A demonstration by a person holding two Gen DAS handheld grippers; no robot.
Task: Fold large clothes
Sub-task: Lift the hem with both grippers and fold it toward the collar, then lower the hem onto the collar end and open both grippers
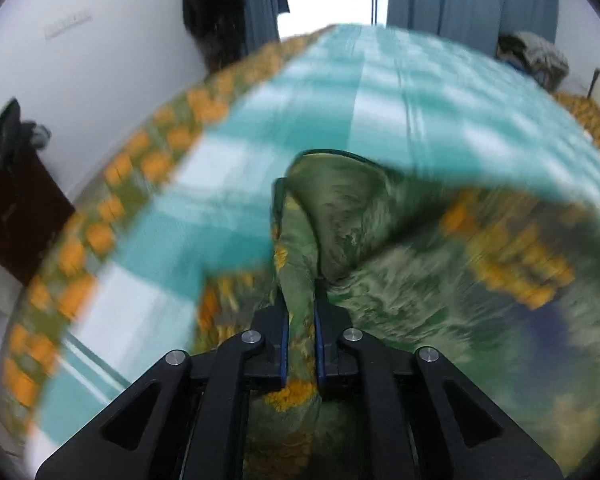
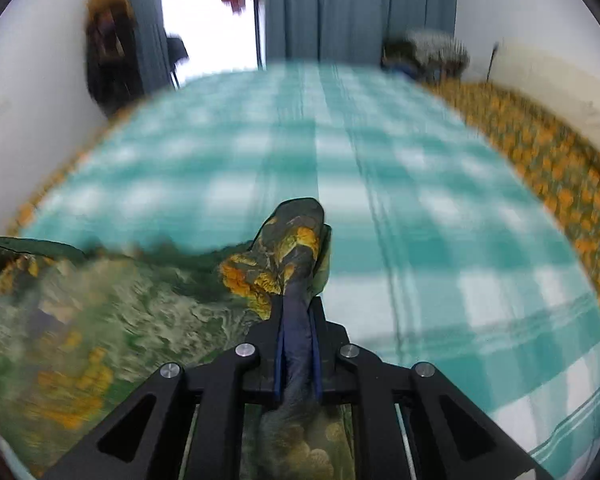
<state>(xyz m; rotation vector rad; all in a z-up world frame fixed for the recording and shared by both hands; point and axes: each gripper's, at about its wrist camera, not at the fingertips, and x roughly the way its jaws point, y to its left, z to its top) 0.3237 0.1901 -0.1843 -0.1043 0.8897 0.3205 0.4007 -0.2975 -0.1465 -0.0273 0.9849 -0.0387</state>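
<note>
A large green garment with orange flowers [image 1: 400,264] hangs over a bed covered by a teal-and-white checked sheet [image 1: 300,120]. My left gripper [image 1: 302,304] is shut on a bunched edge of that garment, which rises in a fold between the black fingers. In the right wrist view, the right gripper [image 2: 296,312] is shut on another corner of the same garment [image 2: 284,248], with the cloth spreading away to the left, blurred. The checked sheet [image 2: 380,180] stretches ahead of it.
An orange-flowered green bedspread [image 2: 560,184] borders the sheet on both sides. A pile of clothes [image 2: 428,56] lies at the far right corner. Grey-blue curtains [image 2: 340,8] and a bright doorway stand beyond the bed; dark furniture [image 1: 16,208] is at left.
</note>
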